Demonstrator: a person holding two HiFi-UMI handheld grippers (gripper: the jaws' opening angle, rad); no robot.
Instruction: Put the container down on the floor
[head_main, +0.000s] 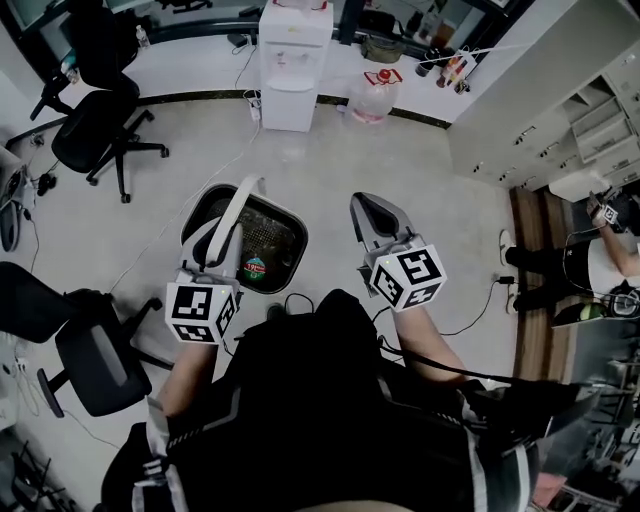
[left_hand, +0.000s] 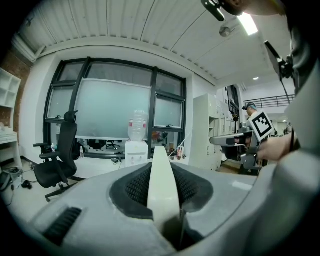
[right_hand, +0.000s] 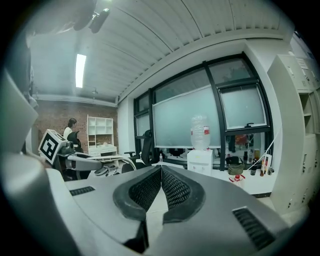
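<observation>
One gripper carries the load here: the left gripper (head_main: 232, 215) has its jaws closed on the thin pale wall (left_hand: 161, 190) of a dark, rounded-square plastic container with a pale rim (head_main: 297, 225). That wall stands edge-on between the ribbed pads. The container sits in front of the person, left of centre over the light grey floor (head_main: 330, 160), with a small red and green object (head_main: 255, 268) lying inside it. I cannot tell whether its base touches the floor.

It looks light and fairly stiff. Pinched at one side of a thin, smooth wall, it will likely hang tilted, flex a little at the pinch, and may slip if swung. The loose object inside could roll as it tips.

The right gripper (head_main: 375, 215), just right of the container, has its pads touching at the tips and holds nothing. The far-right rim looks like the best place for a second hold, which would level it for lowering.
</observation>
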